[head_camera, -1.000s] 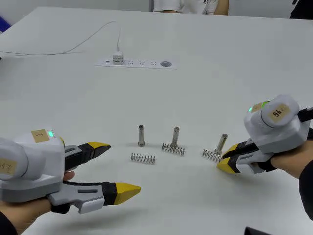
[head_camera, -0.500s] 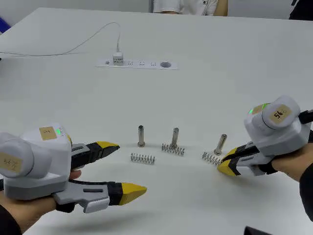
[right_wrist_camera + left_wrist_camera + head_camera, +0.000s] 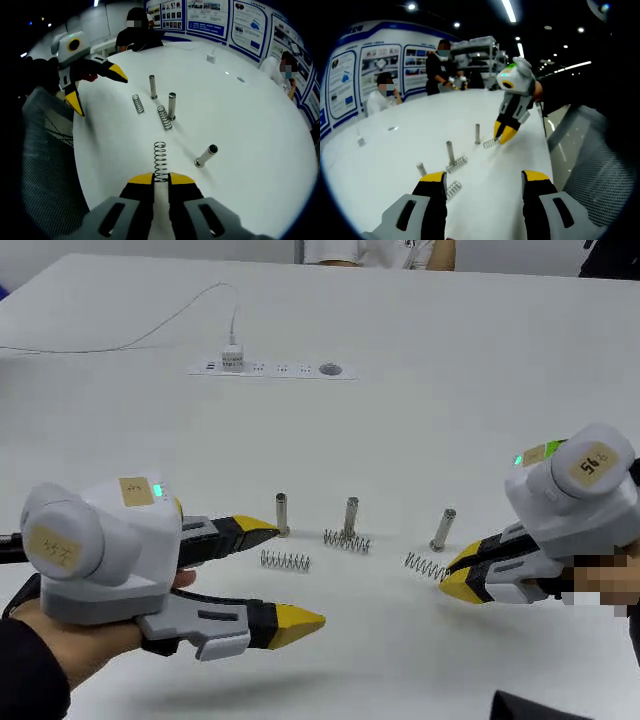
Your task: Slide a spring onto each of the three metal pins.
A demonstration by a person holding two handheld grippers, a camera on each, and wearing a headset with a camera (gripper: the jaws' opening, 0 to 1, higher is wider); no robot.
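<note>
Three metal pins stand in a row on the white table: left pin [image 3: 282,514], middle pin [image 3: 350,517], right pin [image 3: 443,529]. A loose spring [image 3: 285,560] lies in front of the left pin. Another spring [image 3: 346,540] rests against the middle pin's base. My right gripper [image 3: 458,578] is shut on the near end of a third spring [image 3: 160,157], which lies on the table beside the right pin [image 3: 206,156]. My left gripper [image 3: 288,575] hovers open just left of the first spring, with nothing between its fingers [image 3: 434,180].
A white power strip [image 3: 270,368] with a plug and cable [image 3: 232,352] lies further back on the table. A person [image 3: 370,250] sits at the far edge. Bare tabletop surrounds the pins.
My left gripper has moved right, closer to the left pin and its spring, still open. The right gripper has kept its hold on the spring's end.
</note>
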